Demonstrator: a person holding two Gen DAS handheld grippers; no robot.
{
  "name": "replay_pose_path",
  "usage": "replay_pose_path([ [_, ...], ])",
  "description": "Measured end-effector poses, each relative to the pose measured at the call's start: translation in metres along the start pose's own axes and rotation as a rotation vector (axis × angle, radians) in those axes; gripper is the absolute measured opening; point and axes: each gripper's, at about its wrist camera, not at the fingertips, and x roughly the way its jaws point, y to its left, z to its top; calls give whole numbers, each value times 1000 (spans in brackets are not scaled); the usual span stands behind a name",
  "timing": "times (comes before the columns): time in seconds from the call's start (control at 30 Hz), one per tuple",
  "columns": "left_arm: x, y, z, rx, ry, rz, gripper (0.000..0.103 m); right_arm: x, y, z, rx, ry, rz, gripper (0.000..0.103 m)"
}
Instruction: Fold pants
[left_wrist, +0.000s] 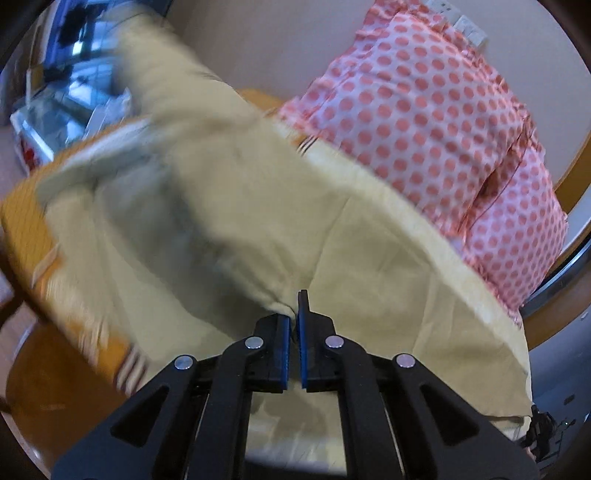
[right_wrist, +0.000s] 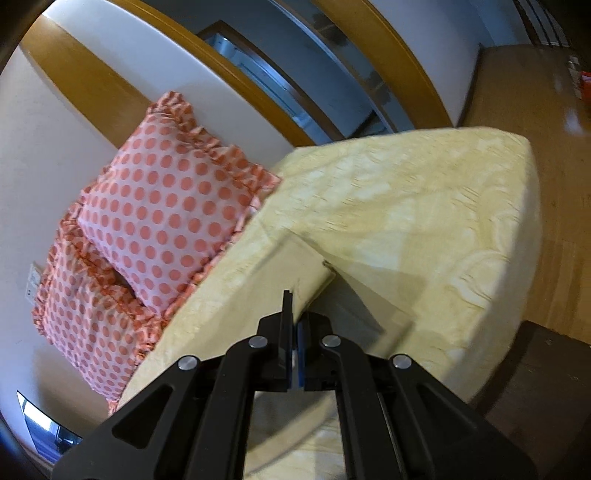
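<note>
Claws first: the left claw (left_wrist: 294, 317) points forward and slightly downward over the bed, its blue-padded fingers (left_wrist: 284, 350) drawn almost together, with only a narrow slit showing between them. A bunched fold of the pale khaki pants (left_wrist: 207, 206) is pinched at the fingertips, at about 12 o'clock from the claw. From that pinch the cloth spreads up and away toward 10 and 11 o'clock, blurred and lifted off the bed, and one part rises toward the upper left of the left wrist view. A further flat stretch of pale cloth lies toward 3 o'clock of the claw; whether that is pants or bedding cannot be told.

The right claw (right_wrist: 294, 314) also points forward over the bed, tilted so that the room leans steeply in its view. Its fingers (right_wrist: 286, 332) are nearly closed as well, and a thin edge of the same pale pants (right_wrist: 308, 266) runs up out of the slit toward 1 o'clock, held taut above the cream patterned bed cover (right_wrist: 424, 192).

Two pink pillows with coral dots lie at the head of the bed: at 1 to 2 o'clock in the left wrist view (left_wrist: 424, 122), and at 9 to 10 o'clock in the right wrist view (right_wrist: 159, 206), one leaning on the other. An orange striped blanket (left_wrist: 26, 229) shows under the pants at 9 o'clock in the left view. Wooden floor (right_wrist: 524, 110) lies beyond the bed's far corner.
</note>
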Motion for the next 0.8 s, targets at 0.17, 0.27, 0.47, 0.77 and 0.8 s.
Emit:
replay_pose_path([
  [0.17,-7,13,-32,-6,-8,14,3,-2,-15,-4,3,12,-39,1],
  [0.27,-8,13,-38,-3,-24,11,3,0,-22,-6,9,30,-57,1],
  [0.47,-10,18,-41,5,-23,-13,3,-1,-26,-10,-4,37,-69,1],
  [0.77,-35,10,-58,155,-104,9,13,-25,-17,-12,-83,-34,-100,63],
  [0.8,-41,10,-60,173,-114,13,15,-31,-16,-10,-95,-70,-121,63],
])
